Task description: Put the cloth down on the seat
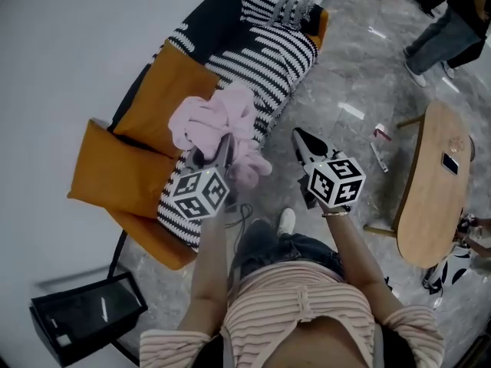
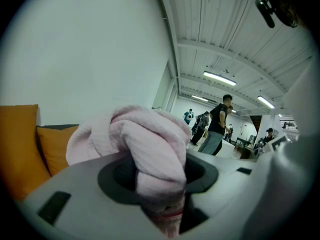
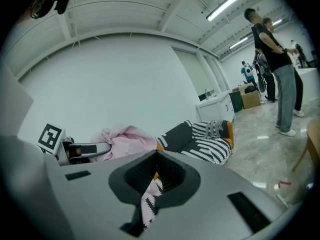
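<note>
A bunched pink cloth (image 1: 219, 123) hangs over the near end of a sofa with a black-and-white striped seat (image 1: 268, 60). My left gripper (image 1: 222, 150) is shut on the cloth. In the left gripper view the cloth (image 2: 150, 144) bulges out from between the jaws of the left gripper (image 2: 159, 186). My right gripper (image 1: 305, 141) hangs to the right of the cloth, over the floor beside the sofa's edge, jaws together and nothing in them. The right gripper view looks past the right gripper (image 3: 157, 155) at the cloth (image 3: 125, 139) and the left gripper (image 3: 95, 149).
Orange cushions (image 1: 165, 90) lean on the sofa's back and left end (image 1: 115, 171). An oval wooden table (image 1: 433, 198) with a phone (image 1: 449, 163) stands at the right. Small items (image 1: 380, 148) lie on the marble floor. A black box (image 1: 84, 317) sits at bottom left. A person (image 1: 445, 29) stands at top right.
</note>
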Motion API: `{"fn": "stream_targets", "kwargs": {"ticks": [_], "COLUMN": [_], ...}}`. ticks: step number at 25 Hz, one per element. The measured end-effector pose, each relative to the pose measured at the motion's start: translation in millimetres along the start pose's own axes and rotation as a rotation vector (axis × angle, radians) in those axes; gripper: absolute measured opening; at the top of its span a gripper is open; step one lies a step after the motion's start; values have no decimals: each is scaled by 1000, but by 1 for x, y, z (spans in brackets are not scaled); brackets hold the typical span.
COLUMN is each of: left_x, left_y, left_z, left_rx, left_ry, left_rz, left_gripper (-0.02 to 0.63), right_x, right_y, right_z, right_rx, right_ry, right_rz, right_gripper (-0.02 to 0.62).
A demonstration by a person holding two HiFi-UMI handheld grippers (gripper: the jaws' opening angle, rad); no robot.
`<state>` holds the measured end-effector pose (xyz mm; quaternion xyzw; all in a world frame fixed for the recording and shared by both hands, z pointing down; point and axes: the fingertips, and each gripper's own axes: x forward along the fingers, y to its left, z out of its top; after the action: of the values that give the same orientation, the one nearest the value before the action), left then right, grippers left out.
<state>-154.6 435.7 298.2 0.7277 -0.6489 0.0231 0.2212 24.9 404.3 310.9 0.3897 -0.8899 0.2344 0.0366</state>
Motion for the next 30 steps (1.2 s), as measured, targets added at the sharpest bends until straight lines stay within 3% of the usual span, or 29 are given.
{"fn": "stream_targets", "kwargs": {"ticks": [13,30], "left_x": [62,219], "left_y": [12,61], "left_z": [15,51], "left_rx": [19,5], "left_ry": [29,106], "left_rz": [-9,-43], "left_gripper": [202,202], "right_x": [34,168], "right_y": [-38,-121], "right_z": [10,55], "right_rx": [8,37], "right_ry": [21,65], "right_rz": [-42,-104], "right_gripper": [9,9]}}
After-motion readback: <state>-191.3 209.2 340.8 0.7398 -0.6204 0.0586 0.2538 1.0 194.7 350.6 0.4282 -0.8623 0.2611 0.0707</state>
